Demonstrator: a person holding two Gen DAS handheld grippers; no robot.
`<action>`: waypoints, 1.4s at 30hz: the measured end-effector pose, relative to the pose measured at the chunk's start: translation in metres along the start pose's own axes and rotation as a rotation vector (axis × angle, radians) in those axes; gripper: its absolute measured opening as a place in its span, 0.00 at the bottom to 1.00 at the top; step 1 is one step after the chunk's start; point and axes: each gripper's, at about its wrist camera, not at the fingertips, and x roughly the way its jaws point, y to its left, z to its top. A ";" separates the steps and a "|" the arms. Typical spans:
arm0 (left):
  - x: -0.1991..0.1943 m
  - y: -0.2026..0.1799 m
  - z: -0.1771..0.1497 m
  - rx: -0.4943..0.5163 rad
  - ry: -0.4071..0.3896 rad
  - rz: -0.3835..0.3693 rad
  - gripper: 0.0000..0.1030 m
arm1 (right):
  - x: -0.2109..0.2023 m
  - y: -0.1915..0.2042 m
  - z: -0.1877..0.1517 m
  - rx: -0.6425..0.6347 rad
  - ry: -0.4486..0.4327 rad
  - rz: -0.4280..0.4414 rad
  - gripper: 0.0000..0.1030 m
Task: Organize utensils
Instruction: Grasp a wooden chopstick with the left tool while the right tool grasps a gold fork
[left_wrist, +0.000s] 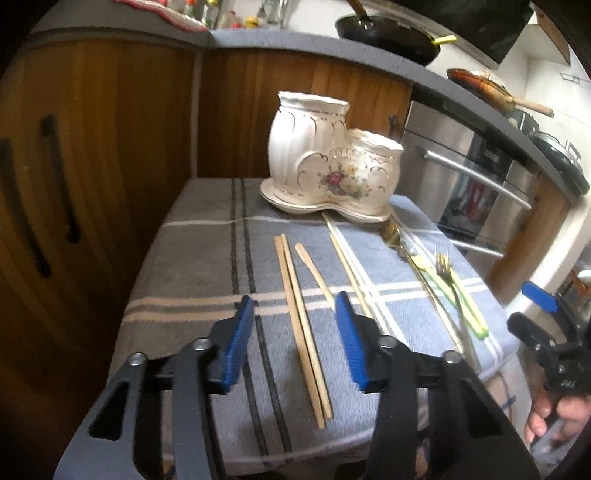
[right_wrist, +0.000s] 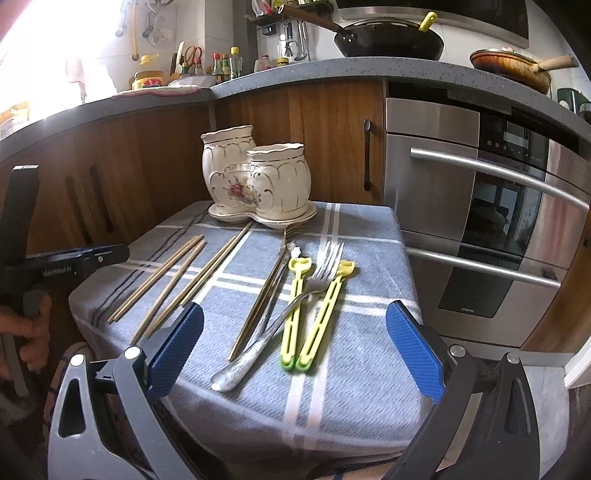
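Note:
A white flowered ceramic holder (left_wrist: 332, 166) (right_wrist: 256, 181) with two cups stands at the back of a small cloth-covered table (left_wrist: 207, 266) (right_wrist: 362, 369). Wooden chopsticks (left_wrist: 304, 325) (right_wrist: 162, 284) lie on the left half. A silver fork (right_wrist: 280, 314), a gold spoon (left_wrist: 391, 232) and yellow-green plastic chopsticks (right_wrist: 314, 317) (left_wrist: 461, 299) lie on the right half. My left gripper (left_wrist: 293, 336) is open and empty, above the wooden chopsticks near the front edge. My right gripper (right_wrist: 293, 350) is open and empty, above the handles of the fork and plastic chopsticks.
Wooden cabinets (right_wrist: 325, 122) and a steel oven (right_wrist: 480, 206) stand behind and to the right of the table. A grey counter (right_wrist: 295, 74) above holds a black wok (right_wrist: 391, 40), a pan (right_wrist: 513, 66) and bottles. The right gripper shows at the right edge of the left wrist view (left_wrist: 546, 332).

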 end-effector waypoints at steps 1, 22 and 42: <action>0.004 0.002 0.004 -0.002 0.012 0.000 0.35 | 0.001 0.000 0.001 -0.004 0.001 -0.002 0.94; 0.072 0.004 0.022 0.127 0.220 0.073 0.24 | 0.008 -0.001 0.014 -0.035 0.019 -0.020 0.94; 0.077 0.027 0.035 0.114 0.281 0.083 0.18 | 0.138 0.017 0.066 -0.051 0.378 0.140 0.53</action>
